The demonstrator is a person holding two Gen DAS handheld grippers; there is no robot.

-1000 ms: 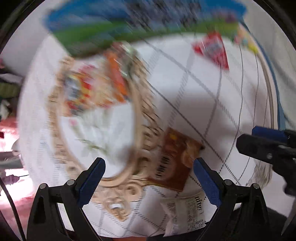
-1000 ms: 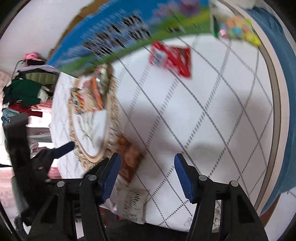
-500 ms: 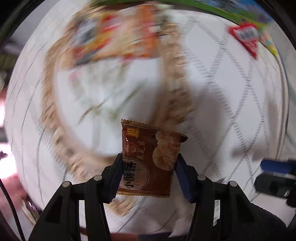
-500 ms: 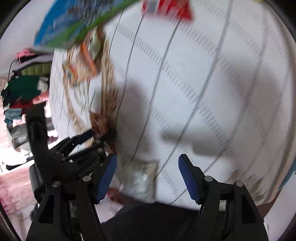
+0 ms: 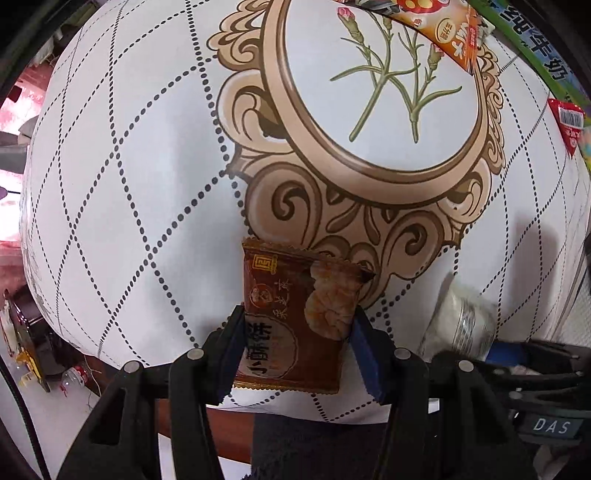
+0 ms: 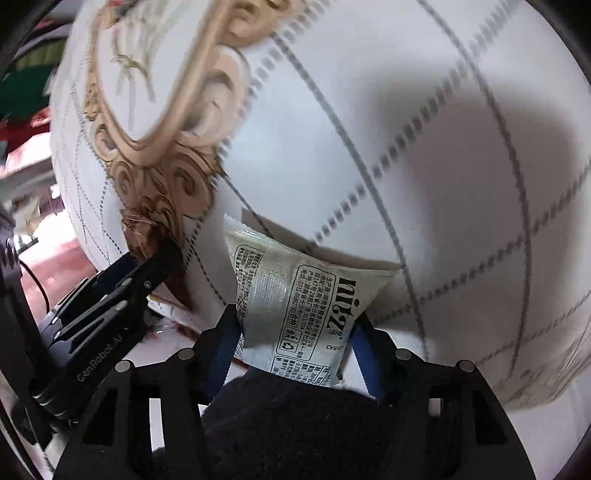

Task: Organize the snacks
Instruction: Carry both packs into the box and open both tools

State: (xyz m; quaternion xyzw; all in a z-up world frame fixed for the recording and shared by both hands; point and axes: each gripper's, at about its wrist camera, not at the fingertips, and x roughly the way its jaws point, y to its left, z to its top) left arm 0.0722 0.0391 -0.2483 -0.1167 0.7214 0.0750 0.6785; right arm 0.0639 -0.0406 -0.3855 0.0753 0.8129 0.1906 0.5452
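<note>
My left gripper [image 5: 295,350] is shut on a brown biscuit packet [image 5: 299,317] and holds it above the table's near edge. My right gripper [image 6: 293,347] is shut on a pale white snack packet [image 6: 299,314] with black print, also at the near edge. The white packet shows blurred at the lower right of the left wrist view [image 5: 461,325]. The left gripper with the brown packet's tip [image 6: 138,230] shows at the left of the right wrist view.
The table wears a white cloth with dotted diamond lines [image 5: 129,184] and an ornate tan oval motif [image 5: 369,177]. An orange snack bag [image 5: 443,33], a green-blue box [image 5: 532,48] and a red packet [image 5: 569,125] lie at the far right.
The left gripper closed on the brown packet and lifted it back toward the near edge. The right gripper moved down and closed on the white packet.
</note>
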